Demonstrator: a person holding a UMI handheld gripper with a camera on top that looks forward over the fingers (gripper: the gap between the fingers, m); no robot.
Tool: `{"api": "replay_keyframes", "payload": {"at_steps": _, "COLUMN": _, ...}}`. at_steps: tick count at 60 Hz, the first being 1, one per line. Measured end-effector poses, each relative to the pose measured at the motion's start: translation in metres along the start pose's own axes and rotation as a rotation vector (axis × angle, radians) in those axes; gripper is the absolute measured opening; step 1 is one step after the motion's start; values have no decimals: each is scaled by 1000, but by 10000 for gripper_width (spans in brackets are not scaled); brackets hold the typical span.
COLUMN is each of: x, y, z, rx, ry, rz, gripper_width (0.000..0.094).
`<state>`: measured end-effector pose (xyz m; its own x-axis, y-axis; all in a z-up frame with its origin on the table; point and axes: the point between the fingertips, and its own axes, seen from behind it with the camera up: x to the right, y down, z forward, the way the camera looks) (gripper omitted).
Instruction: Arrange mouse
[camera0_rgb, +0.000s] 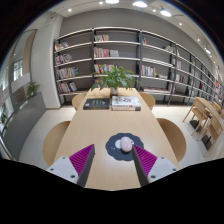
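A small pale pink-white mouse (125, 145) rests on a round dark grey mouse mat (123, 147) on a light wooden table (100, 125). My gripper (113, 160) is open and empty, with its magenta pads (82, 157) to either side. The mouse and mat lie just ahead of the fingertips, a little nearer the right finger, and nothing sits between the fingers.
Books (113, 102) and a potted plant (116, 78) stand at the table's far end. Wooden chairs (174, 137) flank the table on both sides. Tall bookshelves (120, 50) line the back wall. More tables and chairs (205, 112) stand to the right.
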<state>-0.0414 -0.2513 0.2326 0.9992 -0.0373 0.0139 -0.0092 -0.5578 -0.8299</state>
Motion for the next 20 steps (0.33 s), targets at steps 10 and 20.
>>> {"api": "replay_keyframes", "payload": {"at_steps": 10, "x": -2, "y": 9, "z": -4, "rx": -7, "ry": -4, "rz": 4, "gripper_width": 736}}
{"api": "replay_keyframes", "payload": {"at_steps": 20, "x": -2, "y": 11, "z": -2, "rx": -15, "ry": -8, "rz": 9, "gripper_width": 737}}
